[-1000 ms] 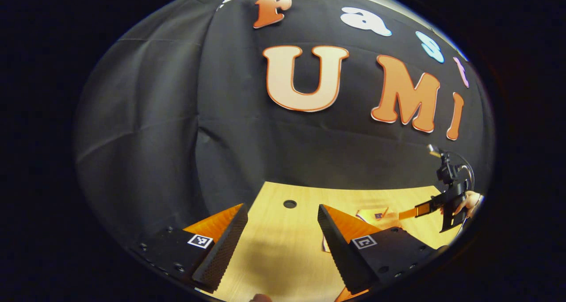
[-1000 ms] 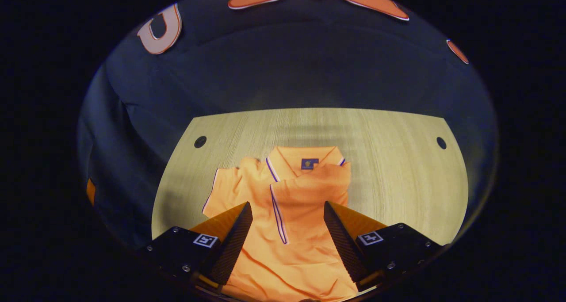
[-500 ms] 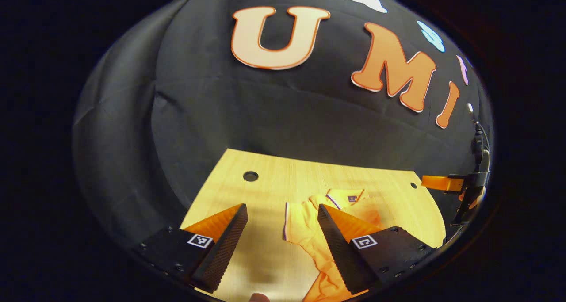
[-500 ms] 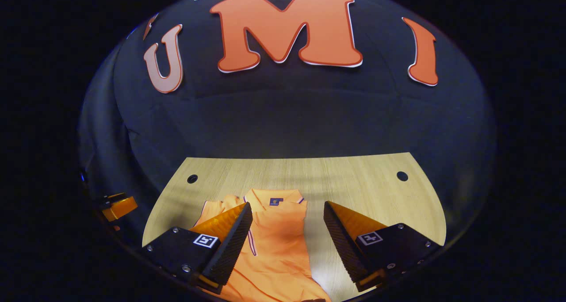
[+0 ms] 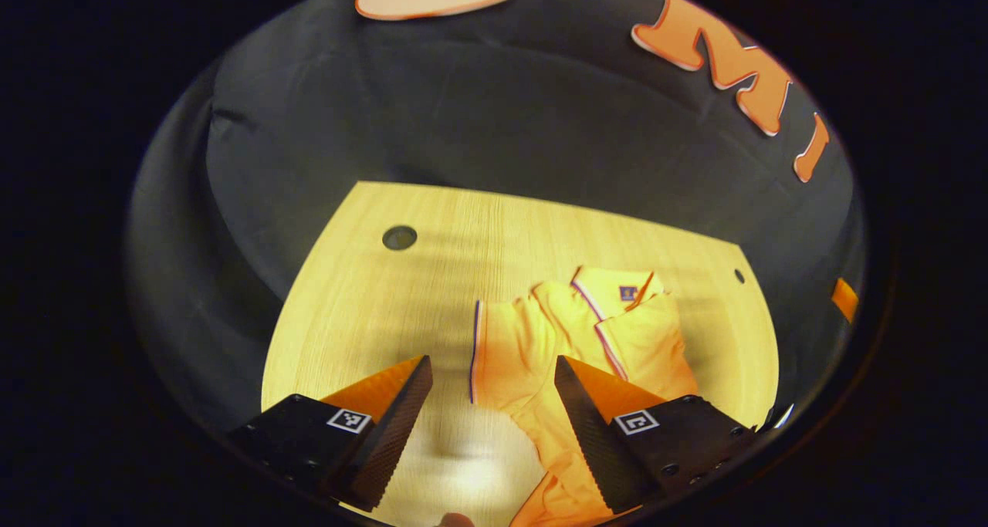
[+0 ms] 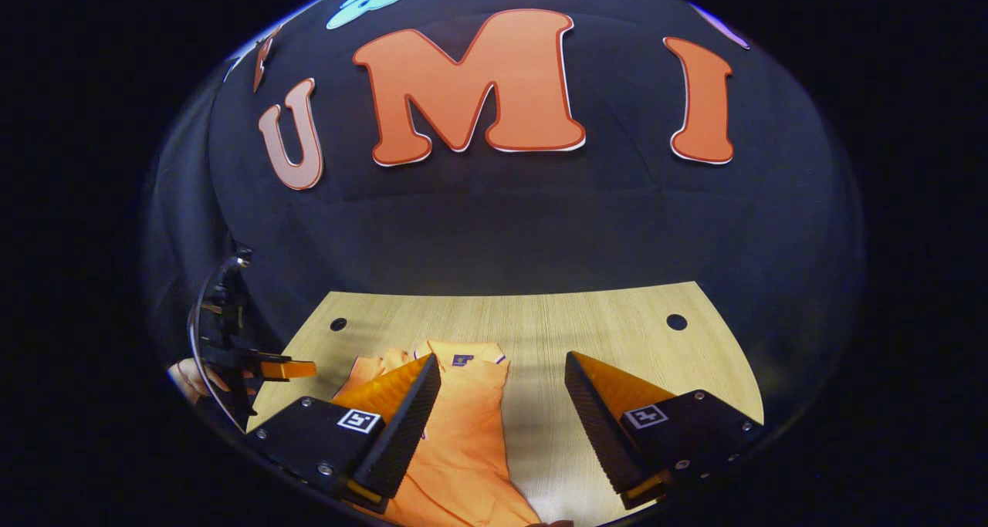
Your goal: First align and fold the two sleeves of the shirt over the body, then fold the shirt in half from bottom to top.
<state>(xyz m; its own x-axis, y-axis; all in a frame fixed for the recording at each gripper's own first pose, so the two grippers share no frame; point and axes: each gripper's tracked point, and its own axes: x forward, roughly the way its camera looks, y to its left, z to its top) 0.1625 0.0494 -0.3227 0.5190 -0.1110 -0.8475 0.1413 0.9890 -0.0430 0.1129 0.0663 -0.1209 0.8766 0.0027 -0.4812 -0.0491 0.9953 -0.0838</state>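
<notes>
Orange shirt [image 5: 594, 342] flat on table [image 5: 432, 280], both grippers' fingers apart, empty

The left gripper [image 5: 492, 403] hangs open above the table [image 5: 370, 295], its right finger apparently over the orange shirt [image 5: 540, 342].

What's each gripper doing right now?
Left gripper: open, holding nothing, above the shirt.
Right gripper: open, holding nothing.

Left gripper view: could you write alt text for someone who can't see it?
An orange shirt lies on a wooden table, one sleeve spread out to the side. The left gripper hovers open above the sleeve, holding nothing.
</notes>
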